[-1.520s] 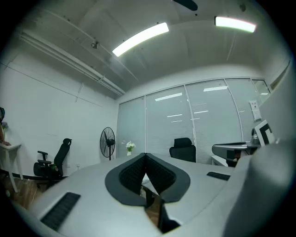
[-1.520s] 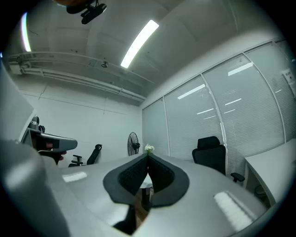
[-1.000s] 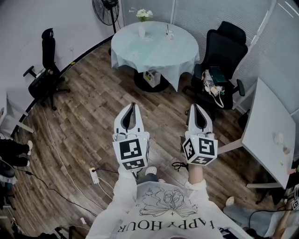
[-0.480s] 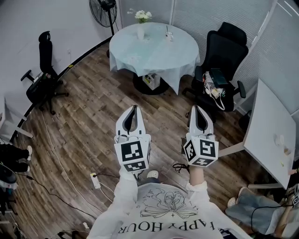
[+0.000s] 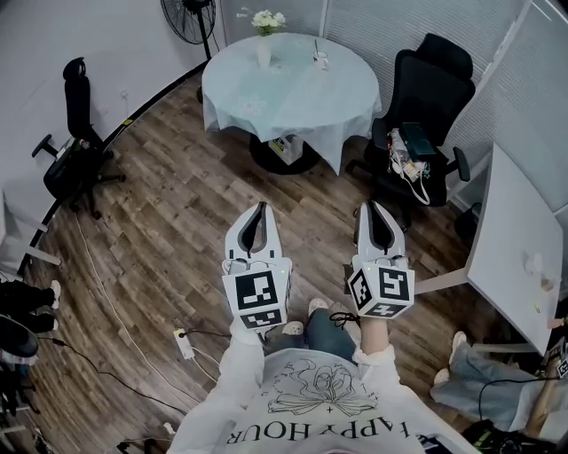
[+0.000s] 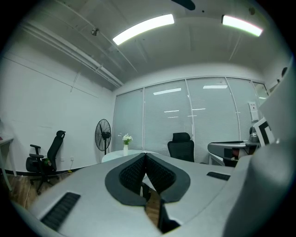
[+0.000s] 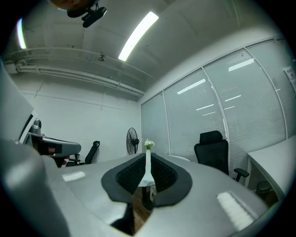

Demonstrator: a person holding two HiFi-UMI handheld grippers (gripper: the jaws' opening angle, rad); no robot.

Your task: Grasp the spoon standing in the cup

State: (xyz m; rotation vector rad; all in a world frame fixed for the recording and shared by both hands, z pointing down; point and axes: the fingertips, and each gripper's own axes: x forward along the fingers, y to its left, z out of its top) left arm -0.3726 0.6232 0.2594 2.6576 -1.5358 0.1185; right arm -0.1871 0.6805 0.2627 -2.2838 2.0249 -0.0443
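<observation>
Spoon (image 5: 316,46) upright in the cup (image 5: 320,61), handle pointing straight up, close to the far rim of the round table (image 5: 284,106). Vase of flowers (image 5: 264,46) by that same far rim, a little left of the cup and clear of it.

Both tools well short of the table, out over the wood floor (image 5: 169,213) on its near side, aimed roughly level at it. Left hand-held gripper (image 5: 258,207) clenched, tips meeting, nothing held. Right hand-held gripper (image 5: 366,207) slightly parted, having just been opening, nothing between the pads; only a narrow slit, with the vase showing through it far off.

Cup ahead of both and lying between their two lines, marginally closer to the right one, so probably the right hand's job. Long carry forward needed, across the near half of the table. With the handle vertical, best to come in level and pinch it from the sides, with far wider jaws than now.

Pale tablecloth (image 5: 257,111) draped over the table's edge: soft footing, cup easy to tip. Black office chair (image 5: 426,89) tight against the table's right side, standing fan (image 5: 188,13) off its far left.
</observation>
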